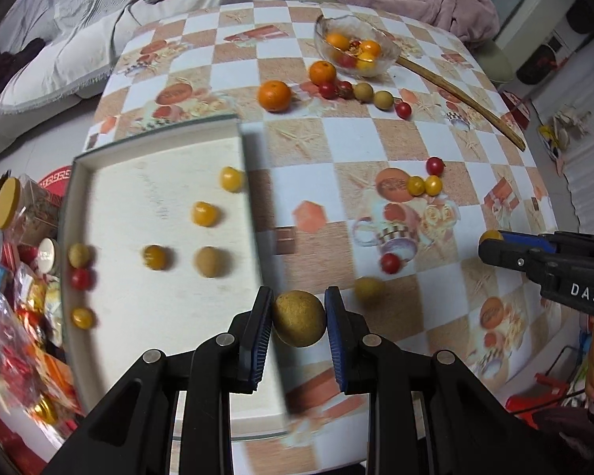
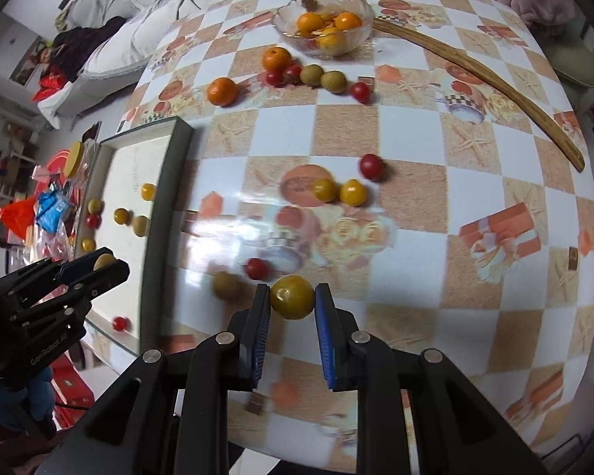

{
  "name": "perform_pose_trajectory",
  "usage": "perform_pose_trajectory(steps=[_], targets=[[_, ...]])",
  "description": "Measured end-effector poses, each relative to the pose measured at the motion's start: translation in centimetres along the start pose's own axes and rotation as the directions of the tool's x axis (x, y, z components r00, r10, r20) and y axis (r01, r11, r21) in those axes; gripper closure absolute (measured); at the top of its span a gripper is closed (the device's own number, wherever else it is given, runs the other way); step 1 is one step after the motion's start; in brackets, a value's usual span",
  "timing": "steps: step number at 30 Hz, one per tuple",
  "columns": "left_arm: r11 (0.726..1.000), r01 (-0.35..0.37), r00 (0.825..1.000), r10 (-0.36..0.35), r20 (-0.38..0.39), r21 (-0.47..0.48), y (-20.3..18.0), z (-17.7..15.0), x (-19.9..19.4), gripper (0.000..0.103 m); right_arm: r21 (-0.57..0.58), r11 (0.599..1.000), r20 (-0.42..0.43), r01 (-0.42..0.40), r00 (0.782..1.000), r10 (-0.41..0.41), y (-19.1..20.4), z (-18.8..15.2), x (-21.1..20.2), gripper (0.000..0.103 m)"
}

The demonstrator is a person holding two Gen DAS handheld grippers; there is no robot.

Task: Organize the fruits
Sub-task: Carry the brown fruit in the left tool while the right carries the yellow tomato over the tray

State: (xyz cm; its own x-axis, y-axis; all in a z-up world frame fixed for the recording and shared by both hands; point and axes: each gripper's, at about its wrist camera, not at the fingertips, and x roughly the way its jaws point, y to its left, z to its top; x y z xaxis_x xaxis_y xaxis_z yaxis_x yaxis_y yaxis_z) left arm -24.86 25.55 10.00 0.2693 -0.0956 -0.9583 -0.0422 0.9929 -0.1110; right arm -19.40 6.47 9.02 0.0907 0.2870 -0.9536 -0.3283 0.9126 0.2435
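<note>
- Left gripper [image 1: 299, 322]: clamped on a round tan-brown longan [image 1: 299, 318], above the white tray's [image 1: 118, 166] right rim.
- Right gripper [image 2: 292, 299]: clamped on a round yellow cherry tomato [image 2: 292, 297], above the checkered table's [image 2: 415, 237] near edge.

Right gripper [image 2: 293, 297] at bottom centre, blue pads clamped on a yellow cherry tomato [image 2: 292, 297], lifted over the checkered tablecloth [image 2: 435, 237]. Just left of it: a tan longan [image 2: 225, 285] and a red cherry tomato [image 2: 256, 268]. Left gripper [image 2: 106, 262] at lower left, pinching a pale round fruit [image 2: 103, 260] over the white tray [image 2: 170, 182]. Glass bowl [image 2: 360, 4] of oranges at top centre; wooden stick [image 2: 495, 83] upper right.
</note>
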Motion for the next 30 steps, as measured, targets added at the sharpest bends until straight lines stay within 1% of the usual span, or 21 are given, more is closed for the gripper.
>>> perform_pose_trajectory(steps=[4, 9, 13, 18, 24, 30], targets=[[1.000, -0.015, 1.000, 0.015, 0.007, 0.010, 3.3, -0.7, -0.9, 0.075, -0.008, 1.000, -0.006, 0.000, 1.000, 0.000, 3.8, 0.2, 0.3, 0.078], [0.999, -0.044, 0.999, 0.044, 0.005, -0.031, 7.4, -2.1, -1.1, 0.075, -0.066, 0.998, -0.024, -0.015, 1.000, 0.014, 8.2, 0.6, 1.2, 0.078], [0.996, -0.054, 0.999, 0.054, -0.007, -0.064, 9.6, -3.2, -0.7, 0.075, -0.135, 0.990, -0.043, -0.031, 0.999, 0.025, 11.7, 0.9, 2.2, 0.078], [0.994, -0.057, 0.998, 0.055, -0.019, -0.098, 11.4, -4.4, -0.1, 0.075, -0.210, 0.976, -0.071, -0.048, 0.997, 0.033, 15.3, 0.9, 3.5, 0.078], [0.990, -0.067, 0.997, 0.064, -0.031, -0.128, 12.9, -5.2, 0.5, 0.075, -0.249, 0.967, -0.101, -0.061, 0.994, 0.037, 17.8, 1.1, 5.0, 0.078], [0.987, -0.067, 0.997, 0.062, -0.036, -0.148, 14.0, -5.5, 1.0, 0.075, -0.266, 0.962, -0.126, -0.056, 0.992, 0.023, 18.8, 1.3, 6.0, 0.078]])
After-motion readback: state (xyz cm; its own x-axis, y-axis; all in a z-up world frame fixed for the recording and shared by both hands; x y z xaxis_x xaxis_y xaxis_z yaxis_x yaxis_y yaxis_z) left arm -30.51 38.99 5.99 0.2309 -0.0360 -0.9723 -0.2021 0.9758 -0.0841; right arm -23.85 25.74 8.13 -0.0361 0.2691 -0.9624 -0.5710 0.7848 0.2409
